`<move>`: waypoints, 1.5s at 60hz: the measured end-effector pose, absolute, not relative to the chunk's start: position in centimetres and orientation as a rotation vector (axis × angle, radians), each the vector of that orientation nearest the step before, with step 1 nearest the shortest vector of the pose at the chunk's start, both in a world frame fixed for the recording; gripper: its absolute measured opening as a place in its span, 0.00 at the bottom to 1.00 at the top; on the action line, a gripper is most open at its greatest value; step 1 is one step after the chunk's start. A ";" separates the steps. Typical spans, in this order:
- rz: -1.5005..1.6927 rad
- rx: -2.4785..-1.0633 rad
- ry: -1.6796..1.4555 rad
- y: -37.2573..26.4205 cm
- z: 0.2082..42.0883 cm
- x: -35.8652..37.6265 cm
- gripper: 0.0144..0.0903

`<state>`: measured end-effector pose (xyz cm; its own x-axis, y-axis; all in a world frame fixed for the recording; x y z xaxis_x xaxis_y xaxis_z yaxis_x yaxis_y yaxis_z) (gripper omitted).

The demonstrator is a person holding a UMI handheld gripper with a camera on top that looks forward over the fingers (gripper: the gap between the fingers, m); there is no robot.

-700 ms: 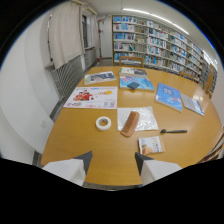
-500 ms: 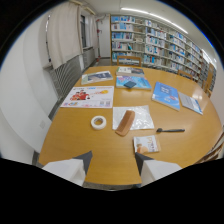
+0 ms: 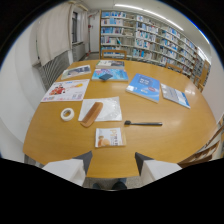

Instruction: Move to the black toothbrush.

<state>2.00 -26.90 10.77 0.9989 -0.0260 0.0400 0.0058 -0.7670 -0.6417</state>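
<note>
The tool [image 3: 111, 167] hangs above the near edge of the bench [image 3: 165, 145], its two pale fingers [image 3: 67, 167] spread wide apart with nothing between them. Through the gap the bench's rim shows, and below it something dark on the floor, possibly shoes, though the view is too poor there to be sure.

Just ahead of the fingers lies a small printed card [image 3: 109, 137], flat on the wood. Beyond that card and a little to the right lies the black toothbrush [image 3: 143, 123], flat on the bench and crosswise to the tool, its thicker end pointing left. It touches nothing around it and sits well clear of the fingers.

Ahead and to the left, a brown oblong object [image 3: 92, 114] rests partly on a white sheet [image 3: 106, 109]. Just left of that sits a roll of white tape [image 3: 67, 114].

Farther out, several printed items are spread over the bench: a leaflet with red and white print [image 3: 66, 90] on the left, a blue booklet [image 3: 145, 86] beyond the toothbrush, another blue-edged leaflet [image 3: 175, 95] off to the right, and more papers [image 3: 109, 75] near the far side.

Past the bench stand long bookshelves [image 3: 150, 40] filled with books, a radiator [image 3: 52, 70] along the left wall, and a chair [image 3: 207, 150] at the bench's right edge.
</note>
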 end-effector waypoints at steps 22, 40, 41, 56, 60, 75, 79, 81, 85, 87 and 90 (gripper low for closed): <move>-0.096 -2.486 0.045 -25.3 8.5 12.4 0.93; -0.078 -2.492 -0.010 -21.1 5.8 16.2 0.93; -0.076 -2.490 -0.014 -20.8 5.6 16.3 0.93; -0.069 -2.486 -0.047 -17.2 3.5 17.7 0.92; -0.071 -2.484 -0.048 -16.3 3.0 18.0 0.92; -0.051 -2.497 -0.050 -13.9 1.3 18.3 0.93; -0.045 -2.498 -0.048 -13.3 1.0 18.3 0.92; -0.047 -2.498 -0.046 -13.0 0.8 18.4 0.92; -0.043 -2.501 -0.044 -12.5 0.6 18.3 0.92; -0.045 -2.503 -0.043 -12.3 0.5 18.4 0.92; -0.043 -2.503 -0.039 -12.0 0.5 18.3 0.92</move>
